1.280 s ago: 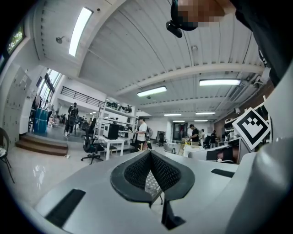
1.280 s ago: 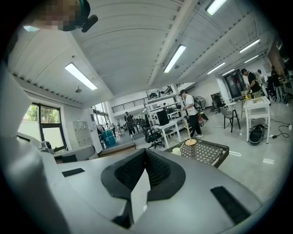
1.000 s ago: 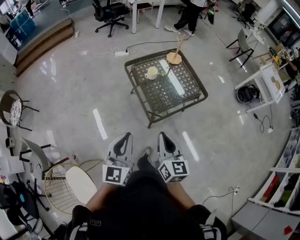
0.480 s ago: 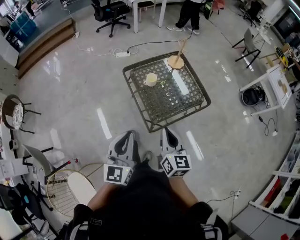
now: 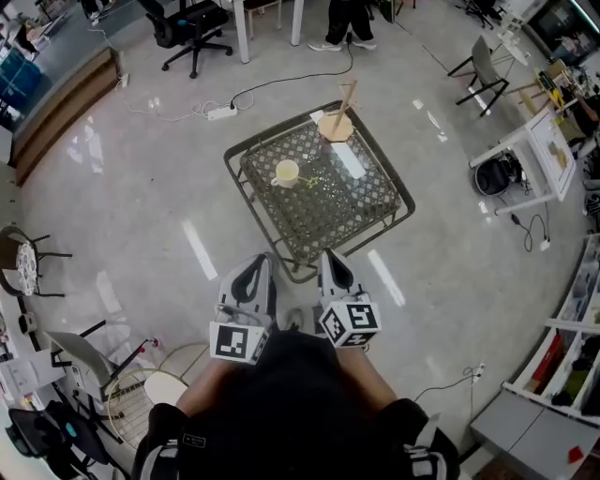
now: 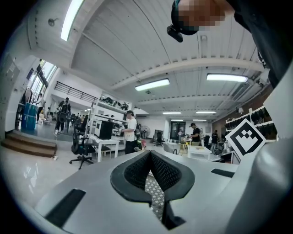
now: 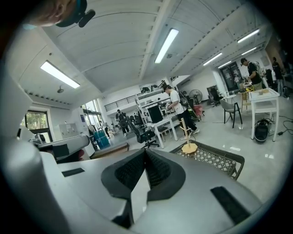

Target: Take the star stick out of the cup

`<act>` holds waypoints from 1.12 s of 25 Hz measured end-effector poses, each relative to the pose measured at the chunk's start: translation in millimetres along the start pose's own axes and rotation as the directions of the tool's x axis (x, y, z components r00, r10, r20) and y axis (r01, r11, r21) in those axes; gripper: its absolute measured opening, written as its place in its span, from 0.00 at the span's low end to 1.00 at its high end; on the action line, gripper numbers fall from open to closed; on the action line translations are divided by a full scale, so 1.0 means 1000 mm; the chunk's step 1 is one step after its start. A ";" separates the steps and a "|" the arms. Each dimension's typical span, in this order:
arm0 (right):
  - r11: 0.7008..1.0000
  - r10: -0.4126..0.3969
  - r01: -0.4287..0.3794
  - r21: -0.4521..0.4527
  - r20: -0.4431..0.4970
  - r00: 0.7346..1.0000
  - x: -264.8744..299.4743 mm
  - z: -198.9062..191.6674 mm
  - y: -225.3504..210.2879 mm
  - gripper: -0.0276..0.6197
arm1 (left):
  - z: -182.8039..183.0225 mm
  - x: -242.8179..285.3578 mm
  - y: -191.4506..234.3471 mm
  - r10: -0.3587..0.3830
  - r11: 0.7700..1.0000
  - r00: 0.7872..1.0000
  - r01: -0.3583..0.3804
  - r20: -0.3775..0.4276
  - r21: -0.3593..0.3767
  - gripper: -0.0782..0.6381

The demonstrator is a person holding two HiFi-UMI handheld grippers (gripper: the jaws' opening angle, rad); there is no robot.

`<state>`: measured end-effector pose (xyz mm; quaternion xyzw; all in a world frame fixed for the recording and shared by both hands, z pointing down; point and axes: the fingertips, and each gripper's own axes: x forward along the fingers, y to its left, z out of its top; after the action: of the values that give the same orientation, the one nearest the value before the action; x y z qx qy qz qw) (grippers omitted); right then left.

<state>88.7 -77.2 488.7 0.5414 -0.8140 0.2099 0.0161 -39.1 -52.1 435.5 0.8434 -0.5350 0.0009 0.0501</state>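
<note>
A pale yellow cup [image 5: 286, 172] stands on the dark lattice-topped table [image 5: 375, 202] in the head view. A thin greenish stick [image 5: 308, 182] pokes out to the cup's right; it is too small to make out its star. Both grippers are held low in front of the person, short of the table's near edge. My left gripper [image 5: 253, 266] [image 6: 149, 153] is shut with nothing in it. My right gripper [image 5: 328, 259] [image 7: 145, 151] is shut and empty too. The cup is hidden in both gripper views.
A wooden peg stand [image 5: 336, 122] [image 7: 187, 145] sits on the table's far corner. A power strip and cable [image 5: 222, 112] lie on the floor behind. An office chair [image 5: 187, 23], a person's legs [image 5: 342, 23], a white side table [image 5: 534, 155] and chairs [image 5: 80, 352] ring the area.
The table has come closer to the grippers and shifted slightly left in the head view. Both grippers stay shut and side by side.
</note>
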 end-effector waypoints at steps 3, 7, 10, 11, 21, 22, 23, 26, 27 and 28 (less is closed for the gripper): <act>0.999 -0.029 0.030 0.030 -0.020 0.999 0.031 0.002 -0.012 0.06 | 0.003 0.032 0.019 -0.030 0.999 1.000 0.030 -0.010 -0.012 0.13; 0.996 -0.067 0.070 0.054 -0.049 0.997 0.074 0.001 -0.026 0.06 | 0.001 0.074 0.048 -0.059 0.998 0.997 0.058 -0.040 -0.024 0.13; 0.991 -0.088 0.095 0.094 -0.078 0.993 0.102 -0.004 -0.037 0.06 | 0.005 0.104 0.065 -0.072 0.997 0.997 0.071 -0.034 -0.044 0.13; 0.989 -0.097 0.106 0.106 -0.088 0.991 0.110 -0.007 -0.041 0.06 | 0.006 0.113 0.070 -0.077 0.996 0.996 0.075 -0.034 -0.048 0.13; 0.946 -0.195 0.235 0.222 -0.188 0.963 0.183 -0.035 -0.084 0.06 | -0.003 0.179 0.117 -0.127 0.989 0.989 0.121 -0.076 -0.082 0.13; 0.941 -0.202 0.247 0.232 -0.201 0.959 0.188 -0.040 -0.089 0.07 | -0.003 0.184 0.119 -0.135 0.988 0.988 0.128 -0.078 -0.083 0.13; 0.936 -0.208 0.258 0.241 -0.215 0.954 0.192 -0.044 -0.094 0.08 | -0.004 0.190 0.121 -0.142 0.987 0.987 0.135 -0.080 -0.085 0.13; 0.922 -0.214 0.282 0.265 -0.257 0.942 0.206 -0.060 -0.106 0.14 | -0.009 0.206 0.126 -0.163 0.984 0.983 0.155 -0.089 -0.084 0.13; 0.917 -0.214 0.289 0.274 -0.272 0.938 0.211 -0.066 -0.108 0.15 | -0.010 0.211 0.129 -0.167 0.984 0.982 0.159 -0.092 -0.085 0.13; 0.912 -0.214 0.297 0.284 -0.288 0.933 0.216 -0.072 -0.111 0.16 | -0.011 0.216 0.132 -0.170 0.983 0.981 0.161 -0.095 -0.089 0.13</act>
<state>83.6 -276.4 644.9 0.6084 -0.6813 0.4030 0.0575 -65.2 -302.0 469.8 0.8811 -0.4593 0.0182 0.1112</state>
